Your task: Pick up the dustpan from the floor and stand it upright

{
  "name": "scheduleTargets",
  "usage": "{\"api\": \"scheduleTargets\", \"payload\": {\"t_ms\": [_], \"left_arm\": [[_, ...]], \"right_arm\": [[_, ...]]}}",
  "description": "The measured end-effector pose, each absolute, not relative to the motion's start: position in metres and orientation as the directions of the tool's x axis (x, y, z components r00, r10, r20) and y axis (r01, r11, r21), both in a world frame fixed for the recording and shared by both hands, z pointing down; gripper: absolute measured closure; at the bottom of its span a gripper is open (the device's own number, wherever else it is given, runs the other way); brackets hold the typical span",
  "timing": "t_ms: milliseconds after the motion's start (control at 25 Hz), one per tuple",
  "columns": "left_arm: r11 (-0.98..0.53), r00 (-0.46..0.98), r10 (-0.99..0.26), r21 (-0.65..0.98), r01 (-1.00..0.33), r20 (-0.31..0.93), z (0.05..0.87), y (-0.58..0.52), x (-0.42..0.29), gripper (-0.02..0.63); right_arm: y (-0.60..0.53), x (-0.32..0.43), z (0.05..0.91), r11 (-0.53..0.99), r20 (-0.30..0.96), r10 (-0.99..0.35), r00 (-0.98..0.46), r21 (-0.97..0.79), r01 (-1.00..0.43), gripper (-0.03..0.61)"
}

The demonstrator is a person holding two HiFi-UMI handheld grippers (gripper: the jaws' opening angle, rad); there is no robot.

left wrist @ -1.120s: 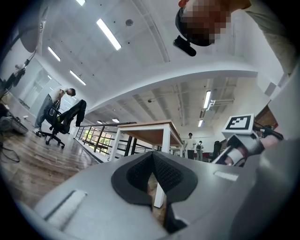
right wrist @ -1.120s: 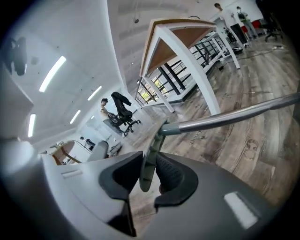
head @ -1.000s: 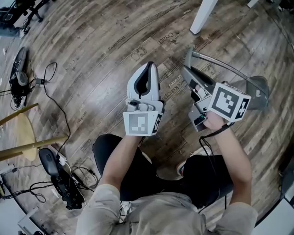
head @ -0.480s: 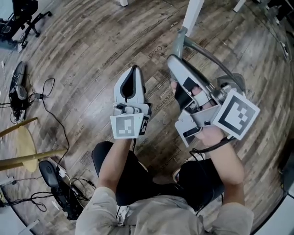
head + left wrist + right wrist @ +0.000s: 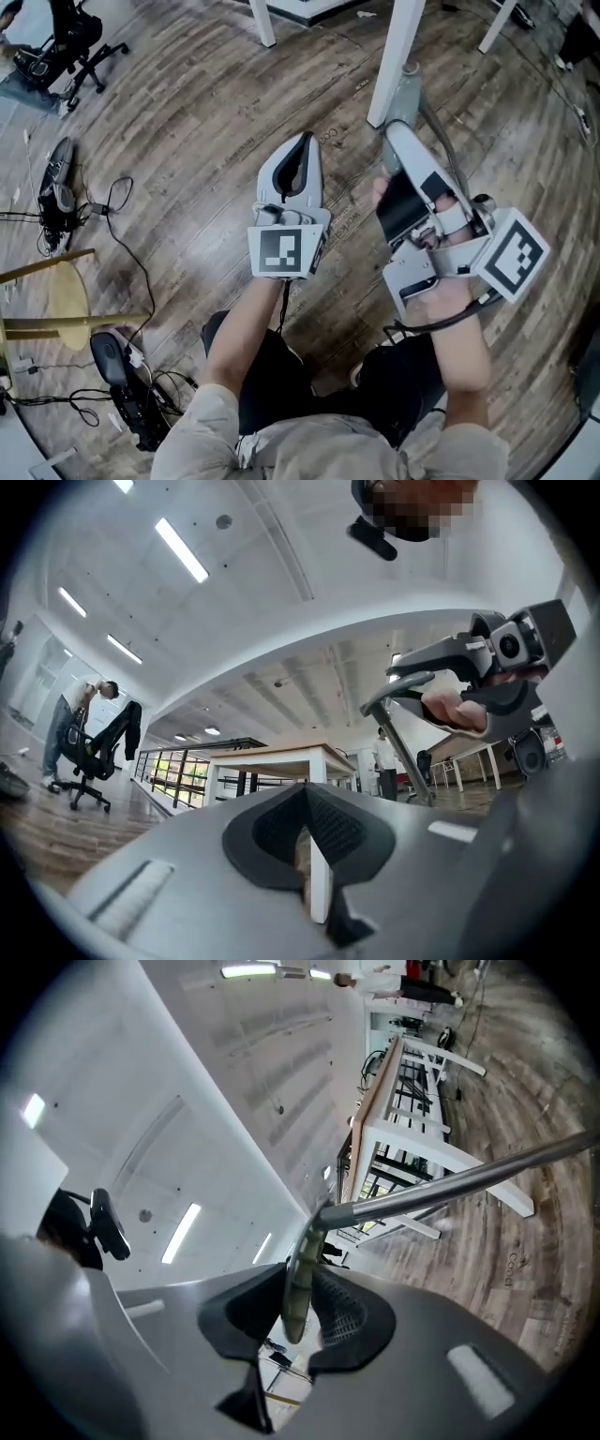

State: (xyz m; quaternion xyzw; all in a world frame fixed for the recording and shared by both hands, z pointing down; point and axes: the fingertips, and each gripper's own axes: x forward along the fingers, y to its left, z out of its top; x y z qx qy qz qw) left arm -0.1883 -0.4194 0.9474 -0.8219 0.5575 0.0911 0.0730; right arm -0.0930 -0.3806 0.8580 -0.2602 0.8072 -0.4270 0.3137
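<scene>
Closest in, the person's forearms reach out over the wooden floor point(image 5: 187, 103), one pair of tongs in each hand. The left tongs point(image 5: 302, 141) are clenched tip to tip with nothing between them, and they point away from the person. Just to their right, the right tongs point(image 5: 300, 1309) are clamped on the dustpan point(image 5: 297, 1274). They pinch a thin, ribbed, grey-green part of it edge-on between the pads. From that part the dustpan's metal rod point(image 5: 450, 1180) runs off to the right above the floorboards. The dustpan hangs in this grip ahead of the person; no view shows whether any part of it meets the floor. Just beyond it stands a white table leg point(image 5: 394, 61). Cables point(image 5: 112, 202) trail along the floor's left side, and an office chair point(image 5: 80, 42) stands in the far left corner.
</scene>
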Motion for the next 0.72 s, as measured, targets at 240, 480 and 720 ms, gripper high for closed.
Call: {"api": "scheduleTargets", "payload": {"t_ms": [240,480,720], "left_arm": [[-0.419,0.444,-0.86,-0.146,-0.896,-0.253,0.842,-0.446,-0.154,0.595],[-0.438,0.462,-0.86,-0.15,-0.886,-0.217,0.751,-0.502,-0.154,0.594],[-0.444,0.46,-0.862,-0.121,-0.888,-0.211,0.637,-0.499,-0.154,0.594]], "right_arm": [[-0.421,-0.052,0.748,0.445,-0.314,-0.715,-0.624,-0.893,-0.061,0.494],[-0.475,-0.038,0.681,0.374,-0.292,-0.751,-0.593,-0.927,-0.016,0.499],[-0.472,-0.04,0.64,0.296,-0.236,-0.792,-0.562,-0.955,-0.016,0.502]]}}
